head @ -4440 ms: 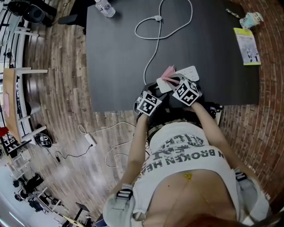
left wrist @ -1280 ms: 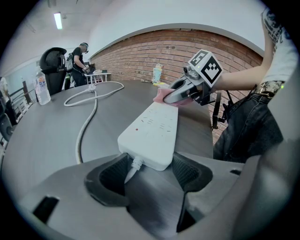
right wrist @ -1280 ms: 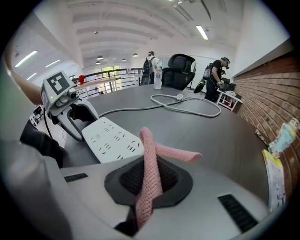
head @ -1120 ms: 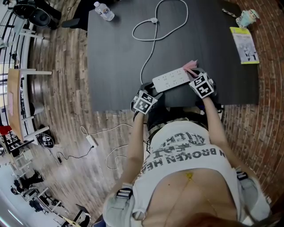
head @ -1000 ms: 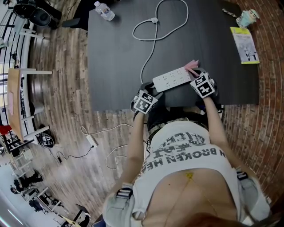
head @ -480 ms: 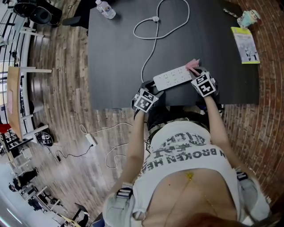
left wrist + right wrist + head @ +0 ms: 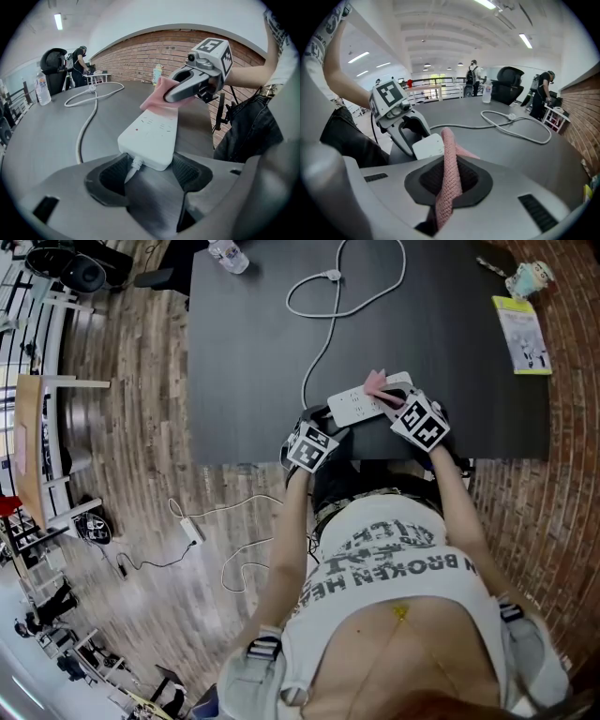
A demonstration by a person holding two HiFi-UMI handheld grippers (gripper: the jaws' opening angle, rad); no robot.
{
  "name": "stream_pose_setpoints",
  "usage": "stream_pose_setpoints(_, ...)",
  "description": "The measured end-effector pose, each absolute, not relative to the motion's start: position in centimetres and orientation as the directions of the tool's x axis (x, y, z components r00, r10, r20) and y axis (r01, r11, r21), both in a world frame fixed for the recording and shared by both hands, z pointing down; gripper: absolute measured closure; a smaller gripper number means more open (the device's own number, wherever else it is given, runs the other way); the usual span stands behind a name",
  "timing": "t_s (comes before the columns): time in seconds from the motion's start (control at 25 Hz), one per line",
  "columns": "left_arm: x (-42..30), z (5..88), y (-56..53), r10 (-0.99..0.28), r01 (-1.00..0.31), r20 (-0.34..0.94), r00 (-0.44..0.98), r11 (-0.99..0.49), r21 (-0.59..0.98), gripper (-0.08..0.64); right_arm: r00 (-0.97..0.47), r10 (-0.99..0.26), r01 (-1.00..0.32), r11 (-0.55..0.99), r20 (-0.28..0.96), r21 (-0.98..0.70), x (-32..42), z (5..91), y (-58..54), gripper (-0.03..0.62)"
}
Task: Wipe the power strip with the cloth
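A white power strip (image 7: 359, 402) lies near the front edge of the black table (image 7: 253, 352), with its cord (image 7: 323, 315) looping away to the far side. My left gripper (image 7: 326, 424) is shut on the strip's cord end; in the left gripper view the strip (image 7: 150, 136) sits between the pads of that gripper (image 7: 150, 171). My right gripper (image 7: 389, 399) is shut on a pink cloth (image 7: 377, 385), and the cloth (image 7: 157, 96) rests on the strip's top. The right gripper view shows the cloth (image 7: 450, 173) clamped between its jaws (image 7: 450, 180), with the strip (image 7: 429, 145) just beyond.
A water bottle (image 7: 230, 254) stands at the table's far left corner. A yellow booklet (image 7: 525, 334) and a small pale object (image 7: 525, 279) lie at the far right. The table's front edge is just below the grippers. People stand in the background of the gripper views.
My right gripper has carried the cloth leftward from the strip's right end toward its middle. The left gripper stays at the cord end.
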State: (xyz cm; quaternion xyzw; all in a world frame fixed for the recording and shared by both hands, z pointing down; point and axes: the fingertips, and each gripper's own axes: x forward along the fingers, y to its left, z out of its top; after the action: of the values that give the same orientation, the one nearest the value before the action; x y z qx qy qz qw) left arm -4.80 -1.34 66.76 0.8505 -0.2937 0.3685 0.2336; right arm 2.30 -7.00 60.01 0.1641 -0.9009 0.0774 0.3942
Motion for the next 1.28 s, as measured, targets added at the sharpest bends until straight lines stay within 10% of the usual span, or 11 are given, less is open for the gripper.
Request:
stream_pose_setpoints(0.52,-4.8,68.1,-1.4,-0.336,-0.666,0.756,0.562,-0.726,0.173,0.277,-0.644,0.065,0.003,0.997,0.762,-0.082,-6.5,61.9,-0.2,0.575)
stream_pose_setpoints(1.28,-4.9,68.1,-1.3,-0.336,-0.667,0.758,0.559,-0.725,0.17,0.276,-0.583,0.048,0.041,0.999,0.811,-0.029,-5.9,63.4,0.2,0.575)
